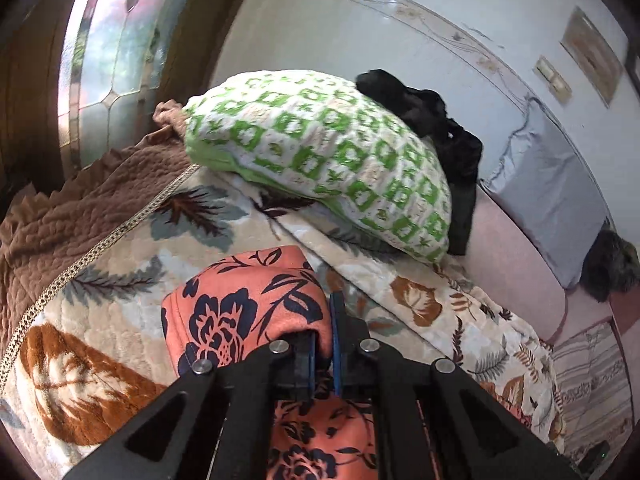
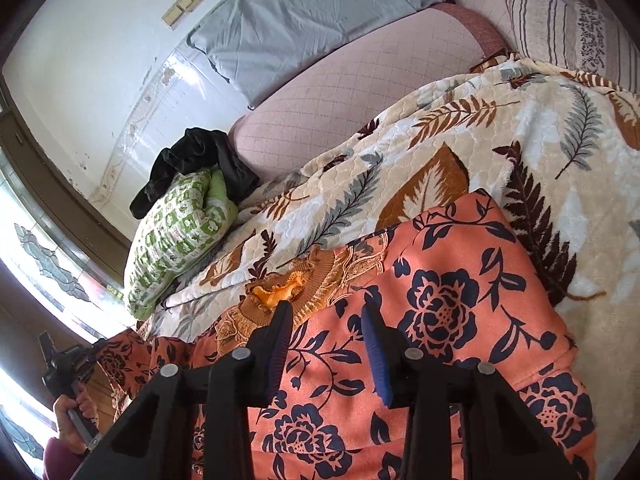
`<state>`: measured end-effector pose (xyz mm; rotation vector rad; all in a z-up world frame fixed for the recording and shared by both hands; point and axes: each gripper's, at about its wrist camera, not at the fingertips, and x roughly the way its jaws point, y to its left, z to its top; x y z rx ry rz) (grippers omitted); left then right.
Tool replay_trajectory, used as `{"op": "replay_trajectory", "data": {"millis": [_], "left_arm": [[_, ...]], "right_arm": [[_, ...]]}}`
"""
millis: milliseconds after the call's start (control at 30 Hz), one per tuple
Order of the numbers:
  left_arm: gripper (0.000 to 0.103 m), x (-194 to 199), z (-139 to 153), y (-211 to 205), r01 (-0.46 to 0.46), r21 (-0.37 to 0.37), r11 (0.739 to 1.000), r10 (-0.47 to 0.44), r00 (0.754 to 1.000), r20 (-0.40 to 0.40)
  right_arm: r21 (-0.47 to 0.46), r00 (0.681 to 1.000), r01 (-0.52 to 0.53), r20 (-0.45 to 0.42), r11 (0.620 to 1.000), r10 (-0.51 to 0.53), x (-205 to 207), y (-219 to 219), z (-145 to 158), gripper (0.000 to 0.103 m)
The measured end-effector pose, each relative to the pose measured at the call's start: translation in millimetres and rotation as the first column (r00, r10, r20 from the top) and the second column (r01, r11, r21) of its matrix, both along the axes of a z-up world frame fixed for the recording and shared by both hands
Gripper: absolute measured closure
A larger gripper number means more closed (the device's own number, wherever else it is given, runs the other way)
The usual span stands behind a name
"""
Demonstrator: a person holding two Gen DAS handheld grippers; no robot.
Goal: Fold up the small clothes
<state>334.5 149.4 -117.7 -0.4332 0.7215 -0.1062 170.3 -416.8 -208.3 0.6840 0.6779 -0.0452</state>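
Coral floral garment (image 2: 448,304), navy flower print, lies spread on the leaf-print blanket (image 2: 400,176) covering the bed; orange knit collar (image 2: 288,292) at its far edge. One end is lifted into a fold. Left tongs (image 1: 323,344) clenched on that raised fold of the garment (image 1: 248,304), cloth pinched between the blue pads. In the right wrist view the left tongs (image 2: 68,360) show far left, a hand (image 2: 72,412) on the handle, garment corner hanging from them. Right tongs (image 2: 328,344) over the flat middle of the garment, jaws part way apart; whether the pads press cloth can't tell. Beyond: green-and-white patterned pillow (image 1: 320,152) on the blanket, black cloth (image 1: 436,128) draped behind it, grey pillow (image 2: 304,16) against the wall, brown quilted cover (image 1: 80,208) at left. No containers, no readable writing.
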Motion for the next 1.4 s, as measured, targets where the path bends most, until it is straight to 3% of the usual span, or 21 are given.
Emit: {"op": "replay_trajectory", "data": {"millis": [133,300,367,400,467,500,533,567,633,700,733,800,867,900,967,1100,1233,1300,1400], "left_arm": [[0.097,-16.9,45.2,-100.2,0.185,0.071,0.98,-0.188,0.981,0.041],[0.097,-39.4,59.5,-241.2,0.396,0.129,0.909,-0.398,0.917,-0.009],[0.091,-51.9,53.3,-296.5,0.502,0.135,0.854,-0.498,0.865,-0.068],[0.085,-64.0,44.1,-321.4,0.575,0.121,0.81,-0.565,0.818,-0.103],[0.051,-86.9,32.2,-360.7,0.683,0.1,0.723,-0.669,0.729,-0.145],[0.046,-97.7,30.6,-372.6,0.708,0.123,0.696,-0.693,0.706,-0.143],[0.042,-106.4,31.8,-379.3,0.714,0.165,0.681,-0.703,0.7,-0.128],[0.037,-112.3,34.4,-381.7,0.707,0.215,0.674,-0.702,0.703,-0.111],[0.032,-114.0,39.2,-368.1,0.678,0.265,0.686,-0.685,0.724,-0.081],[0.031,-106.3,41.7,-339.0,0.656,0.224,0.72,-0.664,0.746,-0.049],[0.03,-100.9,41.1,-321.2,0.631,0.197,0.75,-0.638,0.769,-0.033],[0.022,-94.9,33.0,-279.3,0.532,0.175,0.828,-0.539,0.842,-0.008],[0.019,-88.5,14.3,-239.5,0.391,0.193,0.9,-0.398,0.917,-0.005],[0.019,-85.0,1.3,-221.6,0.33,0.209,0.921,-0.333,0.943,-0.023],[0.019,-78.5,-29.0,-191.8,0.238,0.238,0.942,-0.225,0.971,-0.084],[0.019,-71.9,-79.6,-156.0,0.119,0.241,0.963,-0.082,0.984,-0.159],[0.019,-71.4,-105.3,-154.4,0.114,0.296,0.948,-0.067,0.984,-0.162],[0.019,-66.4,-114.3,-157.2,0.117,0.301,0.946,-0.057,0.978,-0.2],[0.019,-64.1,-123.9,-160.7,0.116,0.331,0.936,-0.049,0.978,-0.203]], "right_arm": [[0.028,0.999,0.039,0.018,0.999,-0.04,-11.0,-18.0,7.3,0.065],[0.078,0.993,0.105,0.042,0.991,-0.108,-25.6,-48.0,13.4,0.065],[0.097,0.989,0.133,0.044,0.986,-0.138,-29.6,-59.0,13.0,0.065],[0.101,0.987,0.147,0.043,0.984,-0.152,-30.7,-63.6,12.9,0.065],[0.109,0.983,0.175,0.033,0.979,-0.18,-32.9,-71.3,11.6,0.065],[0.116,0.981,0.186,0.028,0.976,-0.19,-33.7,-74.5,10.5,0.065],[0.122,0.98,0.192,0.022,0.974,-0.196,-34.9,-76.9,9.4,0.064],[0.123,0.98,0.196,0.017,0.973,-0.199,-35.4,-78.4,8.9,0.064],[0.125,0.981,0.192,0.015,0.974,-0.195,-35.3,-79.8,9.0,0.064],[0.13,0.984,0.171,0.016,0.977,-0.175,-32.9,-77.7,9.5,0.064],[0.13,0.988,0.151,0.015,0.98,-0.154,-30.3,-74.2,9.6,0.064],[0.13,0.997,0.071,0.008,0.989,-0.072,-21.5,-60.1,9.1,0.062],[0.115,0.999,-0.031,-0.015,0.993,0.033,-9.4,-37.6,8.5,0.046],[0.098,0.997,-0.078,-0.019,0.992,0.08,-5.2,-25.1,8.6,0.046],[0.023,0.983,-0.177,-0.038,0.984,0.178,2.3,4.5,10.7,0.041],[-0.236,0.952,-0.301,-0.137,0.924,0.274,1.8,61.0,6.3,0.035],[-0.412,0.944,-0.316,-0.226,0.855,0.24,-2.4,90.5,-10.9,0.032],[-0.44,0.942,-0.308,-0.266,0.844,0.205,4.4,92.9,-22.4,0.032],[-0.378,0.933,-0.289,-0.317,0.879,0.17,15.2,84.8,-43.1,0.032]]}}
